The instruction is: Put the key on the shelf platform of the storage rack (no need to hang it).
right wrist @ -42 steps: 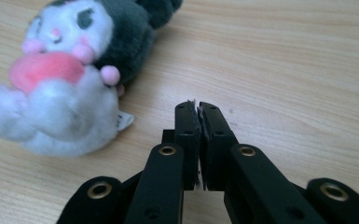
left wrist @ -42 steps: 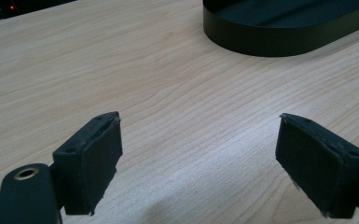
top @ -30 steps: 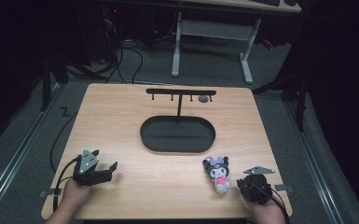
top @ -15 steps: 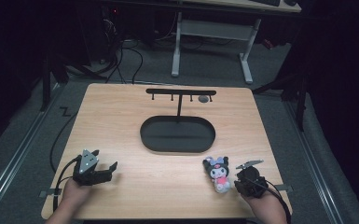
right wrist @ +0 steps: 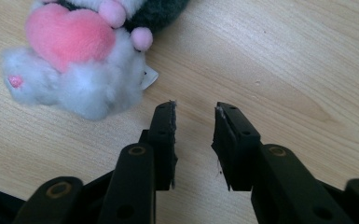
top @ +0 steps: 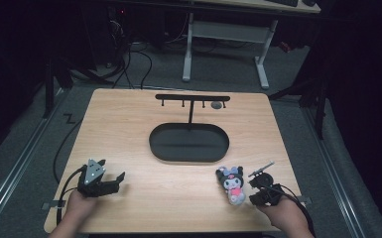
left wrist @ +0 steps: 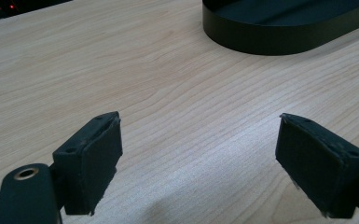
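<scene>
A small plush toy (top: pixel 233 184), dark-headed with a white body and a pink heart, lies on the wooden table (top: pixel 129 129) near the front right. In the right gripper view the plush toy (right wrist: pixel 81 60) sits up and to the left of my jaws, apart from them. My right gripper (top: pixel 256 191) (right wrist: pixel 196 109) is just right of the toy; its jaws have just been opening and stand a little apart over bare wood, with nothing between them. My left gripper (top: pixel 116 182) (left wrist: pixel 200 135) rests at the front left, wide open and holding nothing.
A black oval tray (top: pixel 156 144) (left wrist: pixel 261 42) lies in the table's middle. Behind it stands a black T-shaped rack (top: pixel 192 97) with hooks, a small grey object (top: pixel 217 105) hanging at its right end. Beyond the table are a desk frame and cables on the floor.
The right hand has shifted slightly left toward the plush toy and its gripper has tilted up. The left gripper has not moved.
</scene>
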